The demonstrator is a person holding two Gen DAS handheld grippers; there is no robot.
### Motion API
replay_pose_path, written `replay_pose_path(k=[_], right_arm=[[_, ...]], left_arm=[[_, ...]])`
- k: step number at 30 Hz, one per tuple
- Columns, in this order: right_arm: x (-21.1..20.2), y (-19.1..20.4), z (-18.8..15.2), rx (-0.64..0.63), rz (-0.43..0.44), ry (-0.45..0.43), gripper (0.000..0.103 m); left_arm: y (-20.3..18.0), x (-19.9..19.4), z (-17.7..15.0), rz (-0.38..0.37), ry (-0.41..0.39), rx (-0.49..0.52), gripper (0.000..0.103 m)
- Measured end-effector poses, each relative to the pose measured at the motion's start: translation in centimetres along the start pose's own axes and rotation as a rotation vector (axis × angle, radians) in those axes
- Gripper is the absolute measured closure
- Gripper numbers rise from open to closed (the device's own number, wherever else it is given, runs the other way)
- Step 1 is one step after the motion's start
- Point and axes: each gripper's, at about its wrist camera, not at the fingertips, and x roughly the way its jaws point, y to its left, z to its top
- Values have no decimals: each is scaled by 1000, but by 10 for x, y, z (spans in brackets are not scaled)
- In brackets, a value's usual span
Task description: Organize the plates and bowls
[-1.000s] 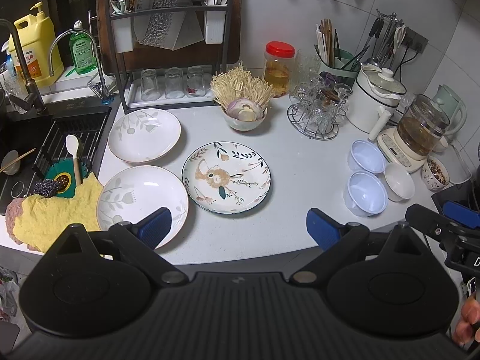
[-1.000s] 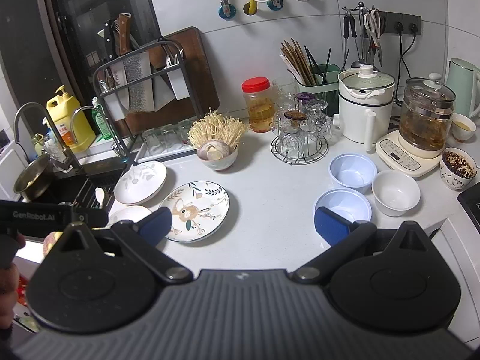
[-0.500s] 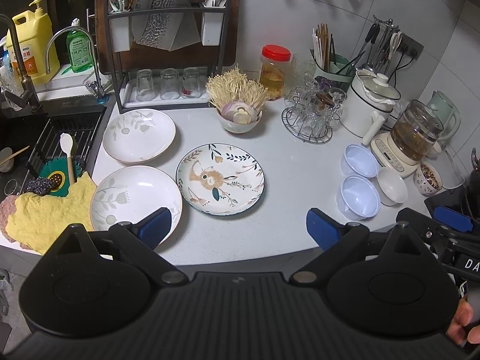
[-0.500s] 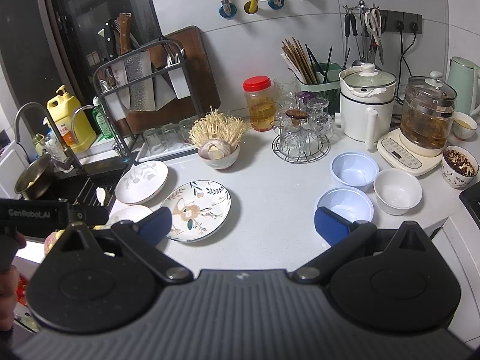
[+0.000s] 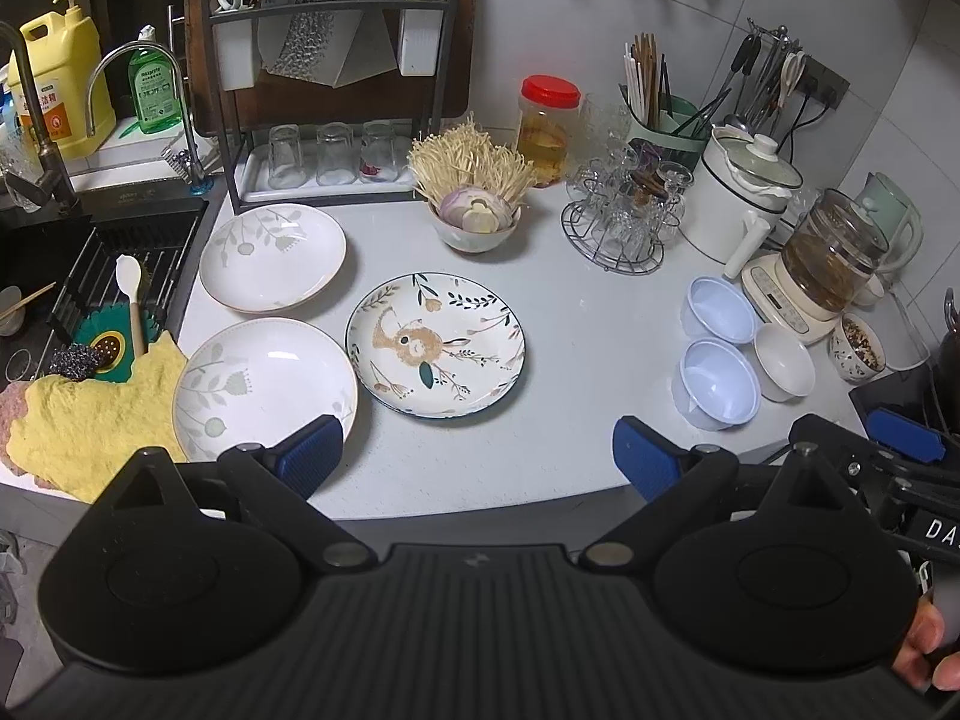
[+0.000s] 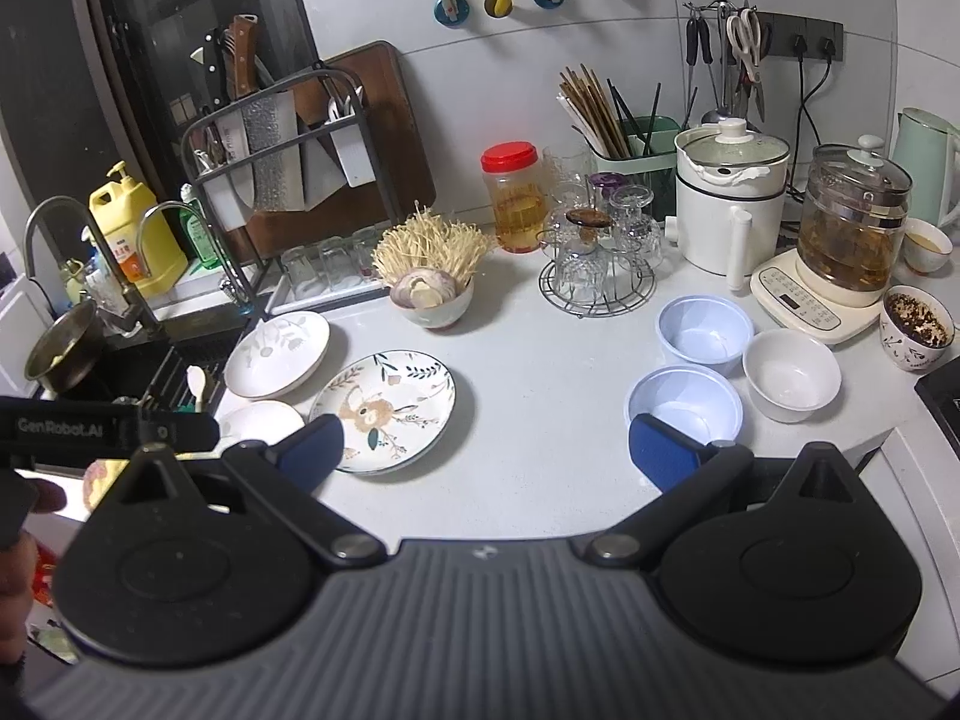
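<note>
Jaws of both the left gripper [image 5: 477, 459] and right gripper [image 6: 486, 450] are spread wide, holding nothing, above the counter [image 5: 570, 324]. Three plates [image 5: 435, 345] lie ahead toward the left, three bowls [image 6: 684, 402] toward the right.

Glossy glazed plates [image 5: 435, 345], translucent plastic bowls [image 5: 717, 387], matt white counter [image 5: 588, 324], nubby yellow cloth [image 5: 90, 414].

Three plates [image 5: 435, 345] lie flat left, three bowls [image 5: 717, 384] upright right.
</note>
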Motion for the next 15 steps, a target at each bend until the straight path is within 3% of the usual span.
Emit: replay_pose_path(k=[15], right_arm=[[3,-14,1,-15,73,1,0]], left_arm=[[-13,6,-5,30,-5,-43,5]])
